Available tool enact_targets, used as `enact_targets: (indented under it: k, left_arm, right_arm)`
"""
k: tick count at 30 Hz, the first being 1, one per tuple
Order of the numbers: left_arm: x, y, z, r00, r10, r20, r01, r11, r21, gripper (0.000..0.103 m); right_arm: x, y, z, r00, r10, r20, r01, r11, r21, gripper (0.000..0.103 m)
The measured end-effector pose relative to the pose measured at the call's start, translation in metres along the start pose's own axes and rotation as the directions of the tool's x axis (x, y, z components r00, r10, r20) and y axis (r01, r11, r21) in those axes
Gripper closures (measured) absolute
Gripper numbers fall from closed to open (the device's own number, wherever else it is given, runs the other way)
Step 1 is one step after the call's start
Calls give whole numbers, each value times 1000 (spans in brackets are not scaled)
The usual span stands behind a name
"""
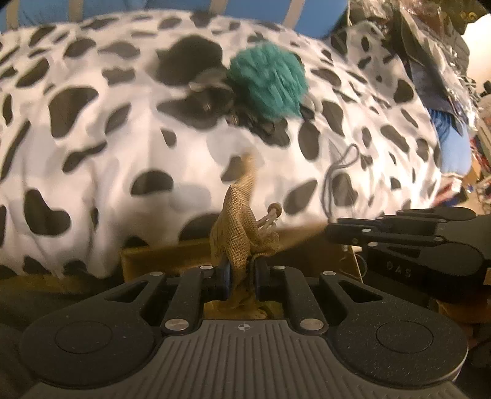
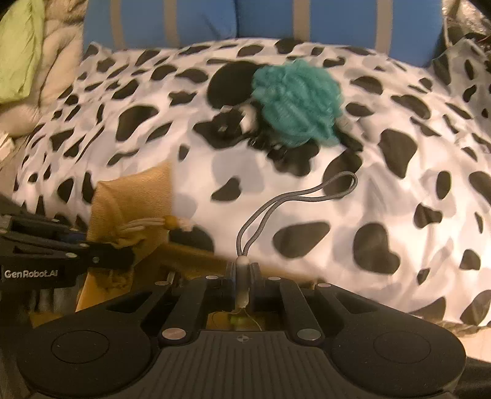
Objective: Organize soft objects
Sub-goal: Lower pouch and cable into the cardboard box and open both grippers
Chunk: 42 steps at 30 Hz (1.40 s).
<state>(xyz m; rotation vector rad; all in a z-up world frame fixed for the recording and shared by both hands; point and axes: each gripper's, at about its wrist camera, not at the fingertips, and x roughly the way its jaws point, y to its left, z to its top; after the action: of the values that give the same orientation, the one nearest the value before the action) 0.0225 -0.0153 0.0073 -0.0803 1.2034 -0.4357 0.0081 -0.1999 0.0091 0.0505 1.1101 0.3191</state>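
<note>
The tan burlap pouch (image 1: 237,221) stands pinched at its lower end in the left gripper (image 1: 241,276), its woven cloth rising between the two pads and a pale drawstring with a wooden bead (image 1: 277,210) hanging off its right side; the claw is clenched on that pouch, just off the near edge of the cow-print blanket (image 1: 122,159). In the right wrist view the same pouch (image 2: 135,196) shows at the left, against the blanket's near left edge, with the left gripper (image 2: 116,253) reaching in from the side. The right gripper (image 2: 242,276) is clenched on the pale toggle of a grey cord loop (image 2: 294,199); the loop lies out across the blanket towards its middle. Further back, near the blanket's far edge, a teal fluffy pom-pom (image 2: 296,104) rests on a dark patch, well apart from both claws. Behind the blanket stands a blue cushion (image 2: 337,21) with beige stripes; a green pillow (image 2: 18,49) shows at the far left corner.
</note>
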Motion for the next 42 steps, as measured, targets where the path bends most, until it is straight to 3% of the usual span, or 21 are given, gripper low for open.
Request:
enact_targets:
  k: [7, 14, 25, 28, 29, 31, 32, 33, 35, 36, 37, 42]
  left_arm:
    - [9, 2, -15, 995, -21, -98, 19, 1000, -18, 89]
    - [25, 3, -29, 974, 10, -227, -8, 1000, 10, 89]
    - [28, 8, -32, 968, 45, -246, -47, 999, -2, 88]
    - [30, 10, -30, 964, 76, -253, -84, 996, -19, 84]
    - [31, 12, -29, 962, 86, -258, -98, 995, -31, 80]
    - [33, 15, -29, 957, 103, -270, -119, 992, -42, 71]
    - [34, 16, -29, 954, 111, -277, -127, 991, -44, 60]
    - [35, 16, -29, 952, 118, -281, -135, 990, -41, 56]
    - [36, 16, -30, 950, 125, -285, -141, 989, -36, 51]
    - [36, 16, -30, 949, 127, -288, -143, 989, -37, 40]
    - [36, 17, -30, 948, 132, -289, -149, 988, -40, 35]
    - [36, 19, -30, 948, 143, -284, -163, 985, -50, 34]
  right_arm:
    - [7, 8, -17, 993, 36, -109, -38, 999, -15, 92]
    - [20, 24, -26, 971, 57, -230, -74, 995, -64, 92]
    - [27, 26, -29, 957, 49, -285, -72, 995, -70, 92]
    - [29, 23, -30, 954, 46, -296, -65, 996, -57, 92]
    - [30, 22, -30, 953, 43, -299, -62, 997, -53, 88]
    - [32, 20, -31, 952, 38, -304, -55, 997, -45, 63]
    - [31, 20, -30, 954, 34, -299, -50, 998, -45, 40]
    - [30, 20, -30, 956, 28, -292, -44, 998, -50, 26]
    - [29, 21, -29, 959, 22, -281, -39, 998, -57, 16]
    - [29, 21, -29, 959, 20, -281, -38, 998, -57, 10]
    - [30, 21, -29, 959, 15, -283, -32, 998, -56, 8]
    - [32, 18, -30, 957, -6, -291, -9, 999, -49, 3]
